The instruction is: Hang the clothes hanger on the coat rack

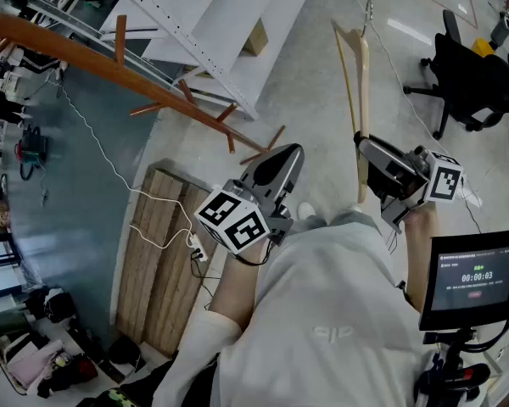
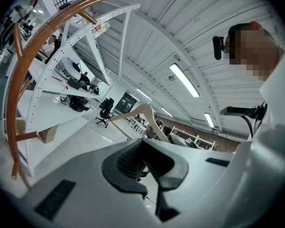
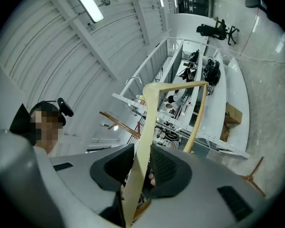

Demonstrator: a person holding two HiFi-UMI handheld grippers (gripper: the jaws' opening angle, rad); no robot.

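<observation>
the right gripper (image 3: 141, 161) clamped one arm of the wooden hanger (image 3: 149, 109); the left gripper (image 2: 145, 159), jaws closed and empty, hovered near the coat rack (image 1: 110, 66).

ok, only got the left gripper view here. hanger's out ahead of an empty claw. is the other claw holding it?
Observer: Yes. In the right gripper view the right claw is shut on one wooden arm of the hanger.
Operator: Where's the hook?
Observer: In the head view the metal hook is at the hanger's far end, away from the person.
Operator: On the rack yet?
Observer: No. The head view shows the coat rack off to the hanger's left, and none of its pegs touch the hanger.
</observation>
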